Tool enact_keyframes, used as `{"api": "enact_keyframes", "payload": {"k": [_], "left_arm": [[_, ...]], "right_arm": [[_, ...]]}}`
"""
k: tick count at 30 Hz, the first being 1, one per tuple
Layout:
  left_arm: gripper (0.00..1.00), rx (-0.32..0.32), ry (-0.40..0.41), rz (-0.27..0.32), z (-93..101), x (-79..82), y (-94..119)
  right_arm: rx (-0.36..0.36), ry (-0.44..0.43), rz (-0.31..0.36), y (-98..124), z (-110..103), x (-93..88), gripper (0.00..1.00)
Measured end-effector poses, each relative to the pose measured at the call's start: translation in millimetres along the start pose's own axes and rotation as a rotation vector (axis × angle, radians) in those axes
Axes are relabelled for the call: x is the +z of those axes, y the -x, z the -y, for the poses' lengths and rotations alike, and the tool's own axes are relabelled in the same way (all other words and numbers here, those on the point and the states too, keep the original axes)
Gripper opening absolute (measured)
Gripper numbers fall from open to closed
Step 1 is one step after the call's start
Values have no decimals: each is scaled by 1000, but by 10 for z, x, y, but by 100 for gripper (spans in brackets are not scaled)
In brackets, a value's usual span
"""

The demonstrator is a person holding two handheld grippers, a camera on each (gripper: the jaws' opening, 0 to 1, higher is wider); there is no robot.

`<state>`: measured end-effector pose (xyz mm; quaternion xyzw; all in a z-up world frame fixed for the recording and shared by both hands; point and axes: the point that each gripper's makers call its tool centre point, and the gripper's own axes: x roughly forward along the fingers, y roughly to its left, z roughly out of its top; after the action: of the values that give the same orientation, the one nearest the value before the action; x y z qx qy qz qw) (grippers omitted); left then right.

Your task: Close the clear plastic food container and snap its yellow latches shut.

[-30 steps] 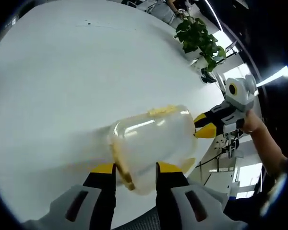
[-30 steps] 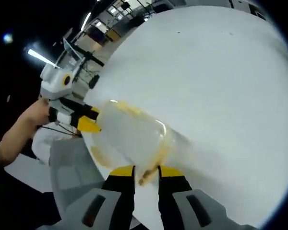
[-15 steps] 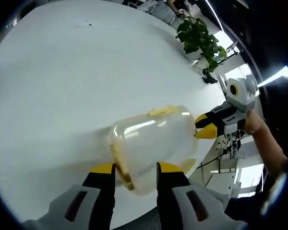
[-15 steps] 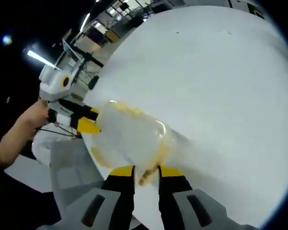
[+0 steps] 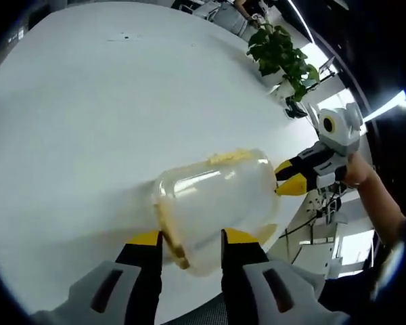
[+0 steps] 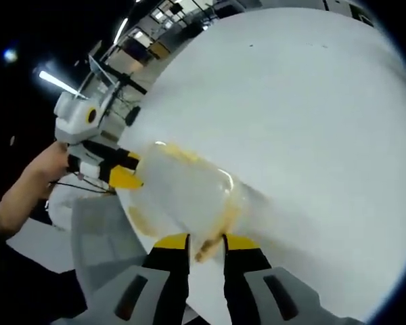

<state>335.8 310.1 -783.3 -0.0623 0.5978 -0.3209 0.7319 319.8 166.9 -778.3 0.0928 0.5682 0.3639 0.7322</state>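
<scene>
- Clear container (image 5: 213, 203) lies on the white table (image 5: 88, 101), near its edge, straight ahead of both tools — one gripper at each end, facing each other across it.
- Long axis, as I judge it, runs from the left gripper (image 5: 189, 237) to the right gripper (image 5: 284, 177); each short end points at one tool.
- Left gripper view: own jaws narrow, straddling the near short end, with a yellow latch (image 5: 170, 233) in the gap between them. Contact on the latch looks likely, but I cannot tell whether they pinch it or merely flank it.
- Right gripper view: the right gripper (image 6: 197, 238) the same — jaws narrow, the opposite end's yellow latch (image 6: 213, 233) between the tips; a firm hold is not readable.
- In that view the left gripper (image 6: 125, 169) sits at the far end of the container (image 6: 183, 196), its yellow tips just touching the wall, a hand (image 6: 44, 166) behind it.
- Lid looks seated on the body; yellow trim (image 5: 230, 156) shows along the far long side.
- Neither arm is nearer — each is at its own latch, so the coming press turns on pushing inward along the long axis, end against end.
- Risk: the box sliding off the table edge if one side pushes harder.
</scene>
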Motion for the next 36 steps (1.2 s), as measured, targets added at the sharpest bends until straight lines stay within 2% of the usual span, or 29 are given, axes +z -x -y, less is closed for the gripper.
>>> {"api": "enact_keyframes", "payload": {"k": [3, 5, 7, 12, 18, 20, 24, 25, 27, 31, 36], "left_arm": [[33, 1, -10, 3, 3, 5, 1], [33, 14, -63, 4, 6, 21, -4], [34, 39, -114, 3, 6, 37, 11], [34, 123, -180, -9, 29, 65, 37], [35, 163, -240, 8, 21, 89, 58], [35, 192, -315, 10, 15, 107, 82], [31, 244, -464, -7, 23, 156, 137], [31, 249, -491, -11, 33, 162, 145], [32, 241, -479, -8, 65, 162, 157], [32, 221, -486, 20, 137, 218, 194], [32, 215, -571, -9, 165, 207, 193]], "right_arm": [[-6, 4, 0, 2, 1, 4, 17], [-18, 2, 3, 5, 2, 7, 17], [-39, 32, 5, 16, -15, 12, 17], [-85, 87, -7, 13, -18, 37, 18], [-115, 143, -6, -6, -21, 63, 22], [-135, 186, -6, -3, -16, 79, 22], [-172, 330, -34, 17, -22, 105, 23], [-176, 354, -39, 19, -17, 116, 23], [-195, 403, -39, 27, -5, 152, 23], [-206, 429, -46, 34, -4, 172, 23], [-203, 433, -35, 68, -22, 228, 23]]}}
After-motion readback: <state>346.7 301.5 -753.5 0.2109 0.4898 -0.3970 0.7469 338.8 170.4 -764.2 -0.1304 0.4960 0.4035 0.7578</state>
